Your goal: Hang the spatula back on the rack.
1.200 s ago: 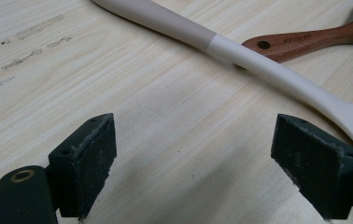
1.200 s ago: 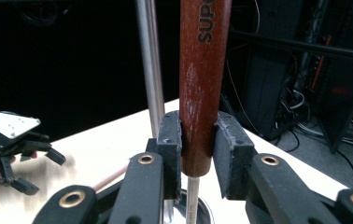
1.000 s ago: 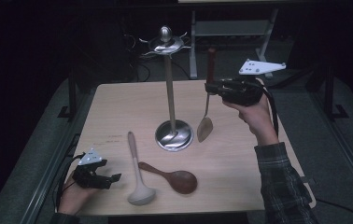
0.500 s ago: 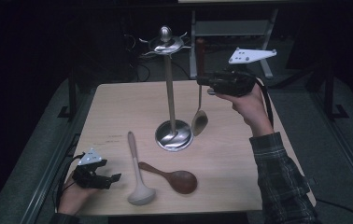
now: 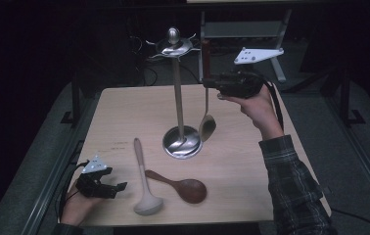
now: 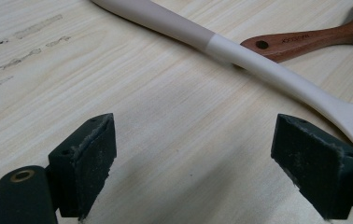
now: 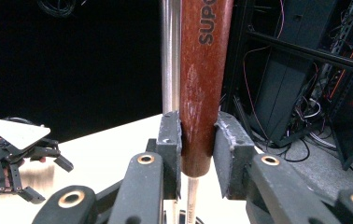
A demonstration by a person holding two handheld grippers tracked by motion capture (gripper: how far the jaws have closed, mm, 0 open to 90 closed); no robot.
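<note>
A metal utensil stand [image 5: 177, 98] with a hooked top rises from a round base at the table's middle. My right gripper [image 5: 207, 81] is shut on the red-brown wooden handle [image 7: 202, 93] of a metal spoon [image 5: 207, 126], which hangs upright just right of the stand's pole [image 7: 169, 56]. At the table's front left corner my left gripper [image 5: 116, 189] rests low and open, with bare tabletop between its pads [image 6: 90, 163]. A pale ladle [image 5: 143, 188] lies just right of it, its handle [image 6: 240, 58] crossing ahead of the jaws. A brown wooden spoon [image 5: 183, 188] lies beside the ladle.
The light wooden table [image 5: 124, 112] has bare room at its left and back. Dark floor, cables and metal racks [image 7: 300, 84] surround it. A person's plaid sleeve [image 5: 293, 186] reaches over the right side. The wooden spoon's handle [image 6: 305, 39] lies behind the ladle's.
My right gripper has carried the metal spoon up and to the left, closer to the stand's pole. The left gripper, ladle and wooden spoon have stayed put.
</note>
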